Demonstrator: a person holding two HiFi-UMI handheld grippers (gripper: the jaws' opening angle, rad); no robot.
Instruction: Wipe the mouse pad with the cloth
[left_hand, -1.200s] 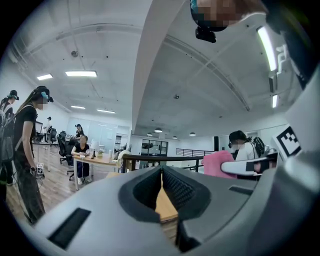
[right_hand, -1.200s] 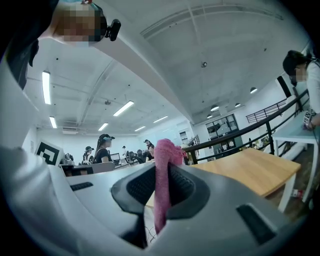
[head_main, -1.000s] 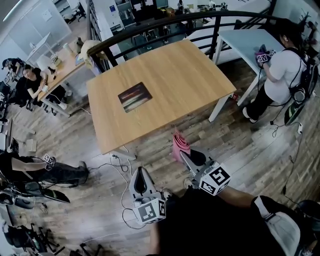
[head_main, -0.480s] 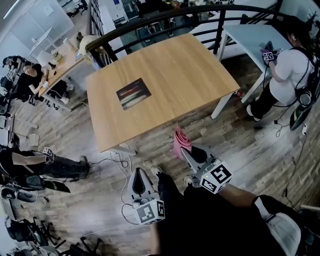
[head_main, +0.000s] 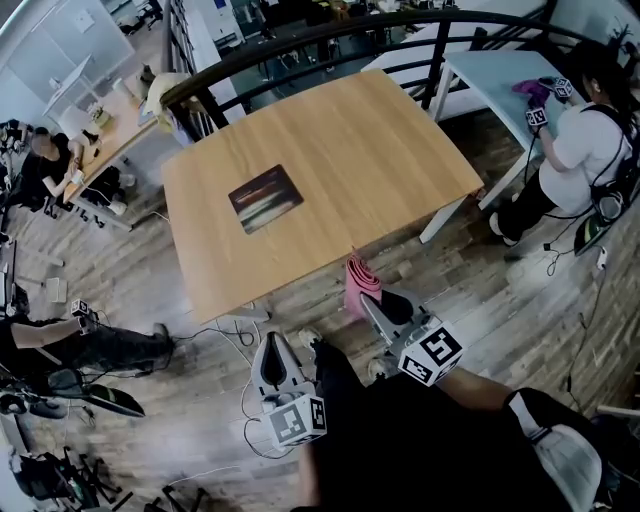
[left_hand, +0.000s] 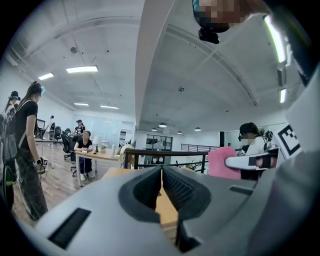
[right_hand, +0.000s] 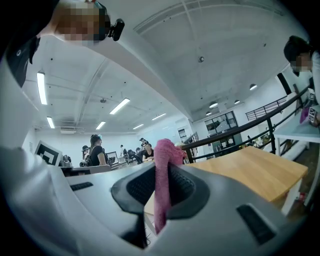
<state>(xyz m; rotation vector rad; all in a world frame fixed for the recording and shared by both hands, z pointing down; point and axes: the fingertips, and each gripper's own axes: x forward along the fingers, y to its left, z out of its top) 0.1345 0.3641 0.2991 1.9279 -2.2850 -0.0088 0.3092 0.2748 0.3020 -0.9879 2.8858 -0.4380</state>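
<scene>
Fuzzy pink cloth (head_main: 361, 284); smooth, matt wooden table (head_main: 380, 150).

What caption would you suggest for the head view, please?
Right gripper holds the pink cloth by the near edge of the wooden table; the mouse pad lies farther in.

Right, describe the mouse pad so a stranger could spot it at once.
Find the light wooden table in the middle of the head view. Toward its left side lies the mouse pad, a dark rectangle with pale streaks, the only thing on it.
</scene>
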